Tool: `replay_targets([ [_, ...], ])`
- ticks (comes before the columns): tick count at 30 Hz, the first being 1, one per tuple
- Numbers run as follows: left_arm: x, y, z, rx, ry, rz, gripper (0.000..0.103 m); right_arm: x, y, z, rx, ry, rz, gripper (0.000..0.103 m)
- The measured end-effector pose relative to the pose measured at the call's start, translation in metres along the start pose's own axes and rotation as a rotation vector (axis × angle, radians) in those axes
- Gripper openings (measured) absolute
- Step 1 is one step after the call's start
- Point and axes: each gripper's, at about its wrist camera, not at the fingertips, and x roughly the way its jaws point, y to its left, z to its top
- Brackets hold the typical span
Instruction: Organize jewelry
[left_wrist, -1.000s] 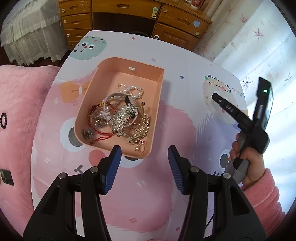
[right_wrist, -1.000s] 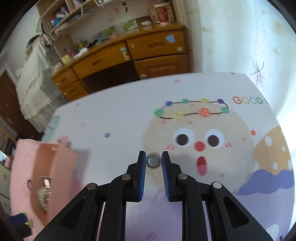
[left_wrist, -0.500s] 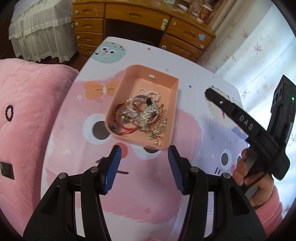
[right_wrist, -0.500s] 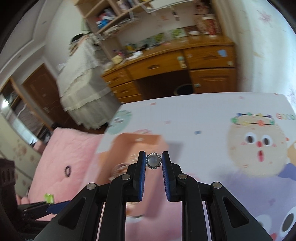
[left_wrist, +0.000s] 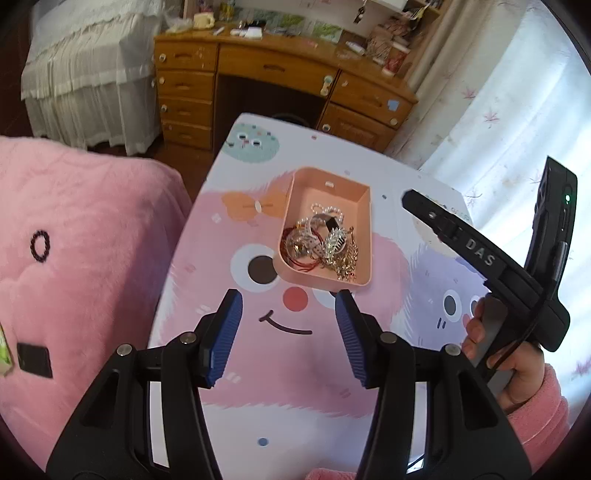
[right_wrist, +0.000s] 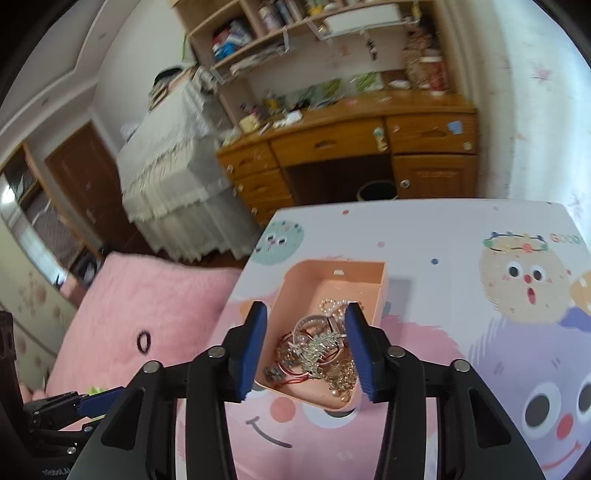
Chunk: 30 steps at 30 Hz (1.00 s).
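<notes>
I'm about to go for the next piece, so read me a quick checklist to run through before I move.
1. Right tool empty: ok, jaws opening, nothing between them.
2. Left tool empty: ok, open, nothing between its pads.
3. Pink tray sitting flat on the table: ok.
4. Jewelry pile contained within the tray walls: ok.
5. Loose pieces left on the table: cannot tell, none in view, but the tools hide part of it.

Black left gripper (left_wrist: 288, 332), black right gripper (right_wrist: 306, 345): blue ribbed pads, silver screws; "DAS" lettering, green LED; fuzzy pink sleeve (left_wrist: 535, 417).
</notes>
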Motion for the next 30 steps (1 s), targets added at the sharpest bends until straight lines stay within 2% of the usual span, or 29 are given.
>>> replay_targets([
  [1,-0.004,0.0,-0.001,0.004,-0.004,0.0,0.049,-0.006,0.001,-0.002,0.007,-0.001,-0.012,0.054],
  [3,-0.01,0.004,-0.006,0.016,-0.003,0.0,0.049,-0.024,0.004,-0.013,0.017,0.0,-0.038,0.076],
  [5,-0.011,0.005,-0.015,0.029,0.011,0.025,0.049,-0.045,0.002,-0.031,0.016,0.002,-0.075,0.088],
  [7,-0.008,0.003,-0.027,0.039,0.036,0.084,0.05,-0.063,-0.001,-0.054,0.009,0.034,-0.097,0.089],
  [9,-0.006,-0.003,-0.04,0.056,0.065,0.138,0.05,-0.079,-0.01,-0.081,-0.02,0.104,-0.121,0.089],
  [13,-0.006,-0.026,-0.065,0.111,0.072,0.153,0.05,-0.12,-0.02,-0.13,-0.068,0.215,-0.183,0.089],
  [18,-0.008,-0.074,-0.087,0.175,0.09,0.161,0.05,-0.176,-0.05,-0.167,-0.035,0.245,-0.211,0.097],
  [19,-0.009,-0.086,-0.091,0.177,0.092,0.138,0.05,-0.185,-0.058,-0.169,-0.04,0.242,-0.217,0.098],
  [23,-0.02,-0.132,-0.103,0.224,0.093,0.05,0.063,-0.227,-0.081,-0.162,-0.012,0.239,-0.256,0.099],
  [25,-0.033,-0.152,-0.105,0.233,0.065,0.025,0.065,-0.247,-0.095,-0.153,0.06,0.261,-0.252,0.099],
  [28,-0.055,-0.177,-0.105,0.247,0.016,-0.009,0.08,-0.273,-0.107,-0.138,0.168,0.259,-0.248,0.101],
  [30,-0.069,-0.188,-0.105,0.25,-0.017,0.003,0.083,-0.293,-0.114,-0.133,0.217,0.248,-0.25,0.101],
])
